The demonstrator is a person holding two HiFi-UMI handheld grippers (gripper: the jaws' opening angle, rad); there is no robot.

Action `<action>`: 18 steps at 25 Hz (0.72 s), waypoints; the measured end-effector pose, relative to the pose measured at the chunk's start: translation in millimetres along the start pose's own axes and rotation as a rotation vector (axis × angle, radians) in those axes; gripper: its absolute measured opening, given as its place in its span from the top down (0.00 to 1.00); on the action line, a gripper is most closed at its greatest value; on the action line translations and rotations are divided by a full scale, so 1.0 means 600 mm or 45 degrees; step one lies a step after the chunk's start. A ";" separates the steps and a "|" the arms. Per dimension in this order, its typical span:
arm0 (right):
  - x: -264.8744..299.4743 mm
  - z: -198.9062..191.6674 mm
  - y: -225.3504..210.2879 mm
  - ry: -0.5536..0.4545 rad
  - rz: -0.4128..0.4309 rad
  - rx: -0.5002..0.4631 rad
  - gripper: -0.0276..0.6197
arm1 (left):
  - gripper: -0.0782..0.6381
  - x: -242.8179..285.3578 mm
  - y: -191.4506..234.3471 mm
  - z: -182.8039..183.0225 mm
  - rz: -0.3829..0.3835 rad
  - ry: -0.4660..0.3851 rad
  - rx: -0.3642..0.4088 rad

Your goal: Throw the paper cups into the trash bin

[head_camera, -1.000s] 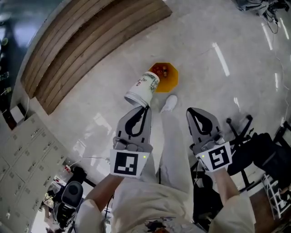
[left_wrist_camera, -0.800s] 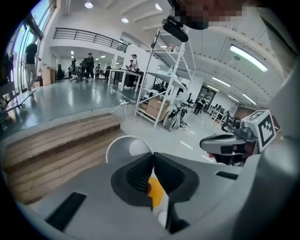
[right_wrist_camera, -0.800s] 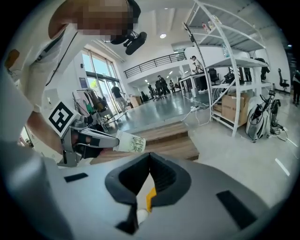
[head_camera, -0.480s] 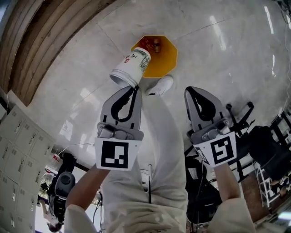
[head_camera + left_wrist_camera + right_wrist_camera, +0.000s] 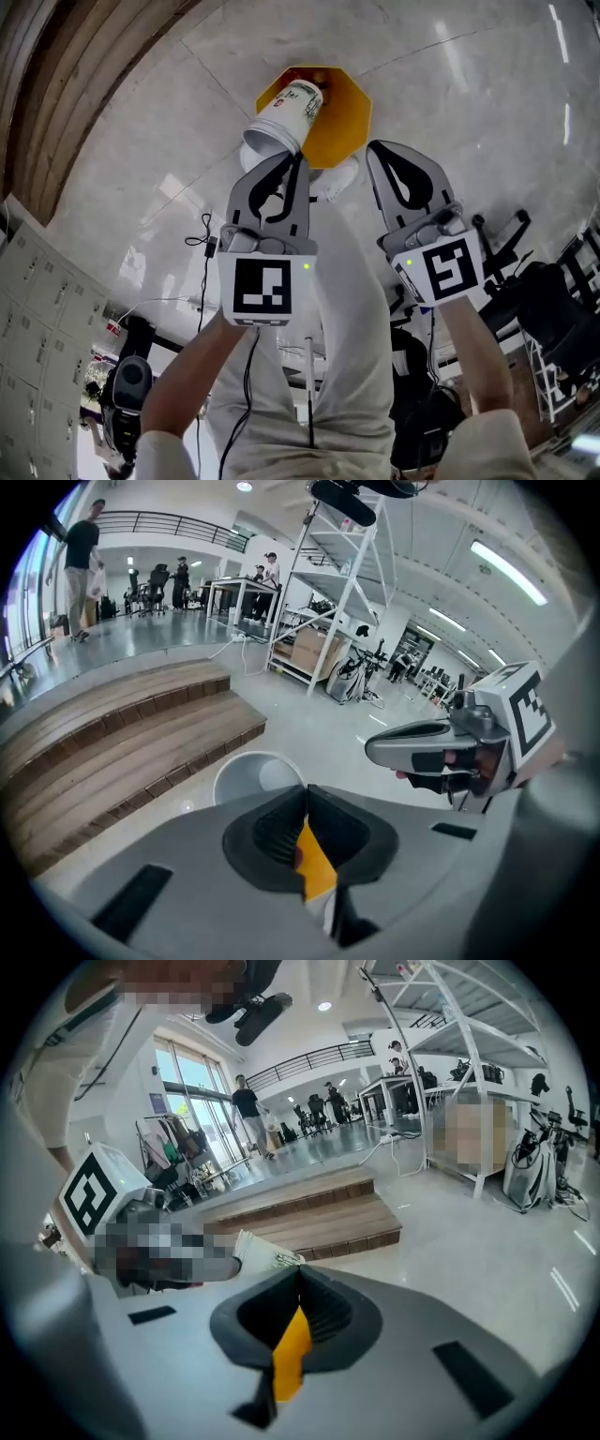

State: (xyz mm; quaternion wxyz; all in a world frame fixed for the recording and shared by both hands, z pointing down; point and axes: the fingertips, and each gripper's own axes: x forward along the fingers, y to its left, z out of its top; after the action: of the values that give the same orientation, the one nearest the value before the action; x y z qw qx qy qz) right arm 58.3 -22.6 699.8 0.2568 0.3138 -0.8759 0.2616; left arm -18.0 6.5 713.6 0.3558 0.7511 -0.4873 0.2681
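Left tongs [image 5: 294, 159] grip paper cup [image 5: 284, 114] over yellow bin [image 5: 345, 120]; right tongs [image 5: 375, 150] clenched; print illegible.

The head view looks steeply down at the floor [image 5: 469, 112]; each gripper view looks level, close behind its fingers [image 5: 267, 832]; all share the wooden steps [image 5: 56, 84].

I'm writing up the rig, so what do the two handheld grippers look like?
Both the left gripper and the right gripper are grey, with wide jaws lined in black. Each carries a white cube with black square markers and a small green light. A black cable hangs from the left one.
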 end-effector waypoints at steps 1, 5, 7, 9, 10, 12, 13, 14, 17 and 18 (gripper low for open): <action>0.008 -0.007 -0.005 0.006 0.003 0.000 0.95 | 0.86 0.011 0.001 -0.007 0.001 0.004 -0.006; 0.044 -0.032 -0.023 0.024 0.009 -0.013 0.95 | 0.86 0.050 0.012 -0.035 0.011 0.038 -0.020; 0.059 -0.047 -0.025 0.038 0.010 -0.018 0.95 | 0.86 0.066 0.015 -0.051 0.007 0.056 -0.022; 0.074 -0.062 -0.025 0.053 0.013 -0.020 0.95 | 0.86 0.079 0.019 -0.067 0.002 0.075 -0.015; 0.082 -0.069 -0.026 0.057 0.014 -0.019 0.95 | 0.86 0.086 0.021 -0.075 0.000 0.087 -0.012; 0.098 -0.084 -0.027 0.065 0.010 -0.017 0.95 | 0.86 0.101 0.025 -0.096 -0.004 0.116 -0.012; 0.107 -0.092 -0.028 0.071 0.007 -0.016 0.95 | 0.86 0.109 0.028 -0.107 -0.007 0.132 -0.007; 0.116 -0.102 -0.028 0.080 0.006 -0.013 0.95 | 0.86 0.117 0.032 -0.118 -0.011 0.149 0.009; 0.141 -0.138 -0.022 0.121 0.012 -0.009 0.95 | 0.86 0.136 0.043 -0.153 -0.019 0.206 0.085; 0.148 -0.149 -0.019 0.133 0.015 -0.006 0.95 | 0.86 0.143 0.047 -0.165 -0.019 0.228 0.098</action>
State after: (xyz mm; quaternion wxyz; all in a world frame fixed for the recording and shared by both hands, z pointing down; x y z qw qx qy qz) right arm 32.0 -11.7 823.4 0.3016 0.2938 -0.8637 0.2771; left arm -16.7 31.4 845.3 0.3707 0.7409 -0.4372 0.3500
